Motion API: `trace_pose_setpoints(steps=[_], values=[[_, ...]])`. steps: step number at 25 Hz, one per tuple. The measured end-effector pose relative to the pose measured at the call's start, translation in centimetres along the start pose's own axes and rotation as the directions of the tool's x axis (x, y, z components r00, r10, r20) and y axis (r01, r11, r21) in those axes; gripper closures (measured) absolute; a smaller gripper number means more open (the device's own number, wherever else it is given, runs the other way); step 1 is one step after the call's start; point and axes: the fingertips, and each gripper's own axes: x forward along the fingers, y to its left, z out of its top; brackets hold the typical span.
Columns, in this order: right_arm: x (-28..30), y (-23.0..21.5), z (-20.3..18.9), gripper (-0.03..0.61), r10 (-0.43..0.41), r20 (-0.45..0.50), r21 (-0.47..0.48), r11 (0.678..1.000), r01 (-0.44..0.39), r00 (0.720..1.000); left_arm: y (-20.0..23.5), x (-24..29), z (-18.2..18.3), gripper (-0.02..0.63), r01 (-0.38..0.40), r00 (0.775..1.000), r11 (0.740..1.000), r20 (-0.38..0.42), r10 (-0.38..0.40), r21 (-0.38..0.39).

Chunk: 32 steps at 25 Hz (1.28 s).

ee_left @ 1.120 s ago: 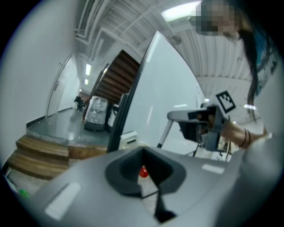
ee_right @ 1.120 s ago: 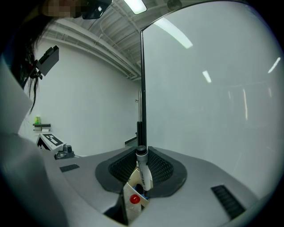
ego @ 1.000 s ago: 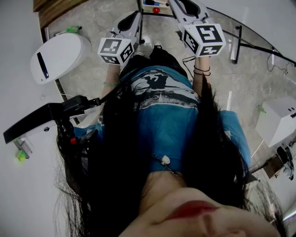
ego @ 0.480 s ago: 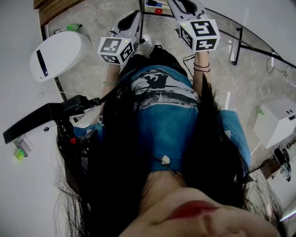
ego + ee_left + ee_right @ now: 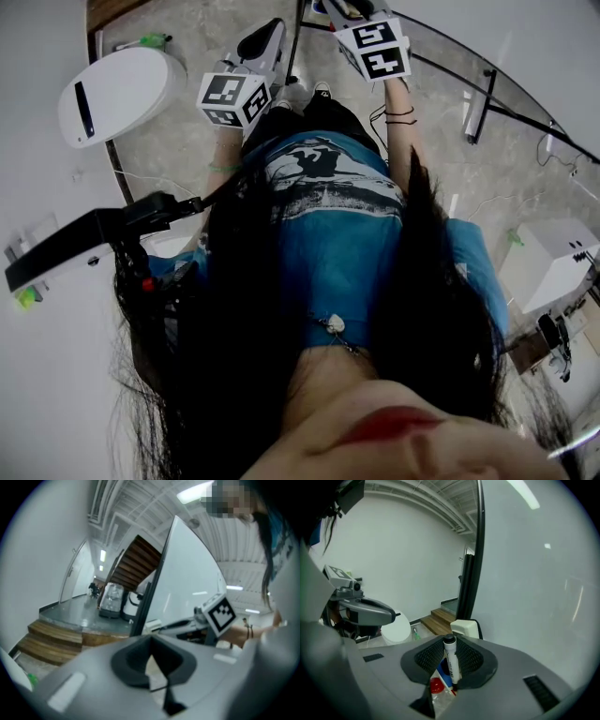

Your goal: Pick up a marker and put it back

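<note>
We see the right gripper (image 5: pixel 450 660) clamped on a marker (image 5: pixel 452 665), white-bodied with a black cap. It stands nearly upright between the meshed pads, cap end up, so the marker is off the whiteboard (image 5: pixel 534 573) and in the jaws, just in front of the board's lower edge. Beneath it, close to the foot of the whiteboard, a red cap (image 5: pixel 436 685) and a blue cap (image 5: pixel 444 671) show through the gap. We cannot tell what they rest in.

From the head view the right gripper reaches up to the whiteboard's black frame, its fingertips cut off by the top of the picture.

The left gripper (image 5: pixel 157 667) is held farther back from the whiteboard, to the left of the frame post. Its jaws stand together, with only a thin wedge of pale floor showing between the pads and nothing held.

To the left of the whiteboard a round white device (image 5: pixel 117 103) sits on the grey floor. Beyond the board's post, wooden steps (image 5: pixel 51 641) rise toward a hallway.
</note>
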Motion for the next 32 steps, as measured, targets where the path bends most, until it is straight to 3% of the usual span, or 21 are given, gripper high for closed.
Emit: trace_pose_setpoints(steps=[7,11,18,27,32], values=[[2.8,0.9,-1.2,0.494,0.02,-0.064,-0.075,0.997,-0.025,0.998,1.0,-0.4,-0.3,0.614,-0.032,0.999,0.999,0.005,0.032,-0.015],[2.9,1.4,-1.1,0.492,0.057,-0.041,-0.016,0.998,-0.058,0.998,1.0,-0.5,-0.2,0.614,-0.039,0.999,0.999,0.006,0.039,-0.02],[1.4,1.1,-0.5,0.485,0.032,0.007,0.023,0.999,-0.033,0.999,1.0,-0.6,-0.5,0.614,-0.036,0.999,0.999,0.005,0.037,-0.025],[-3.1,1.3,0.0,0.485,-0.025,0.141,0.195,0.981,-0.003,0.99,-0.6,-0.4,-1.1,0.614,0.028,0.999,1.0,-0.015,-0.028,-0.014],[-5.5,5.9,-0.2,0.486,-0.082,0.217,0.335,0.942,0.004,0.973,-0.8,-4.4,-2.7,0.614,0.082,0.996,0.997,-0.038,-0.083,-0.014]])
